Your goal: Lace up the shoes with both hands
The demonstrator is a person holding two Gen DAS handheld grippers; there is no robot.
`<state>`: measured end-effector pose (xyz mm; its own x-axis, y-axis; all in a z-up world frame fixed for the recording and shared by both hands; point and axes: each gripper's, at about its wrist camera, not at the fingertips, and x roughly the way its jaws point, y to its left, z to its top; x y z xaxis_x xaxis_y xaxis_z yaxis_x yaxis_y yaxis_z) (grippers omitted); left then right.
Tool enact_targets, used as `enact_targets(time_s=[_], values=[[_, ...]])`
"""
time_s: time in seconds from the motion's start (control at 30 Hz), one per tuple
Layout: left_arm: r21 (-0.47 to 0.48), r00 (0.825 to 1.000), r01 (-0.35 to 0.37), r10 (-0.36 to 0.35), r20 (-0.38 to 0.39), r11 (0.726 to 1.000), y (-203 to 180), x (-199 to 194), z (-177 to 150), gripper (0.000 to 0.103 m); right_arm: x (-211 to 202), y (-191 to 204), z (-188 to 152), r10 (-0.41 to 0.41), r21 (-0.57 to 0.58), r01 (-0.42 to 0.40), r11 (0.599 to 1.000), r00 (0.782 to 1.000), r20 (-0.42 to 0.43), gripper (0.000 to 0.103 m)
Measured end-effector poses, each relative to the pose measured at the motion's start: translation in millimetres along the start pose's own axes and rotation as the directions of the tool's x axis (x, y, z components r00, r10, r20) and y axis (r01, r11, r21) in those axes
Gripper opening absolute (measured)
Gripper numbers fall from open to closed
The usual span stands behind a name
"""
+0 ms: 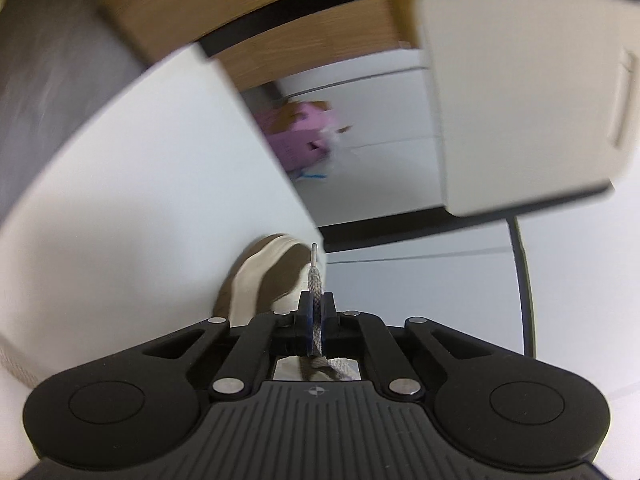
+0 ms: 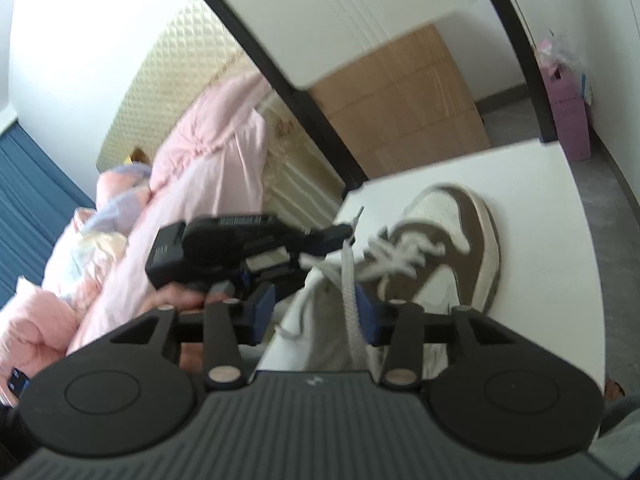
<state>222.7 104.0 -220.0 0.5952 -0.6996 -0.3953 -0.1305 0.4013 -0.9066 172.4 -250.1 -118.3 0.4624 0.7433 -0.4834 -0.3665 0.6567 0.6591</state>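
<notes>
Shoe [image 2: 452,248] lies on the counter [image 2: 552,216] at two o'clock; left gripper [image 1: 316,312] pinches its limp lace [image 1: 314,280] (best taken near the stiff tip), right gripper [image 2: 316,312] spread wide

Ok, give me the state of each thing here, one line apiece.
Left hand-held gripper: shut on the lace, near its tip.
Right hand-held gripper: open, lace running along its right finger.
Lace: partly threaded, untied, tip free.
Shoe: on its sole on the white table, unlaced at the top.
</notes>
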Motion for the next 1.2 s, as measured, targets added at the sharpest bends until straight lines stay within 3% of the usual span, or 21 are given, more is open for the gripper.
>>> enact_targets(time_s=[0.17, 0.4, 0.5, 0.6, 0.67, 0.73, 0.97, 1.03, 1.1, 1.2], values=[[0.182, 0.998, 0.054, -0.058, 0.015, 0.982, -27, -13, -6, 0.004, 13, 7, 21, -0.001, 0.027, 0.001, 1.000, 1.000, -0.008, 0.048], [0.382, 0.987, 0.153, -0.159, -0.014, 0.912, -55, -32, -24, 0.004, 31, 17, 51, -0.002, 0.065, 0.003, 0.998, 1.000, -0.020, 0.048], [0.405, 0.978, 0.201, -0.205, -0.034, 0.892, -59, -37, -29, 0.004, 39, 21, 63, -0.002, 0.081, 0.004, 0.997, 1.000, -0.025, 0.047], [0.427, 0.976, 0.213, -0.216, -0.042, 0.879, -62, -39, -32, 0.004, 46, 26, 76, -0.002, 0.097, 0.005, 0.995, 1.000, -0.030, 0.034], [0.425, 0.974, 0.219, -0.221, -0.045, 0.879, -62, -39, -31, 0.004, 51, 29, 84, -0.002, 0.107, 0.006, 0.994, 0.999, -0.033, 0.015], [0.429, 0.974, 0.218, -0.221, -0.045, 0.877, -61, -44, -32, 0.004, 47, 27, 89, 0.005, 0.109, -0.001, 0.994, 0.999, -0.037, 0.003], [0.402, 0.968, 0.225, -0.249, 0.009, 0.888, -48, -69, -21, 0.007, 59, 59, 97, -0.006, 0.024, 0.007, 1.000, 0.999, -0.033, 0.003], [0.403, 0.970, 0.212, -0.243, 0.028, 0.890, -45, -78, -20, 0.013, 66, 75, 103, 0.002, -0.016, -0.003, 1.000, 0.999, -0.033, 0.003], [0.405, 0.972, 0.188, -0.229, 0.055, 0.895, -44, -86, -18, 0.031, 71, 95, 113, 0.030, -0.061, -0.031, 0.998, 0.999, -0.026, 0.003], [0.419, 0.966, 0.171, -0.235, 0.106, 0.892, -45, -98, -15, 0.046, 79, 126, 127, 0.072, -0.127, -0.073, 0.989, 0.997, -0.018, 0.003]])
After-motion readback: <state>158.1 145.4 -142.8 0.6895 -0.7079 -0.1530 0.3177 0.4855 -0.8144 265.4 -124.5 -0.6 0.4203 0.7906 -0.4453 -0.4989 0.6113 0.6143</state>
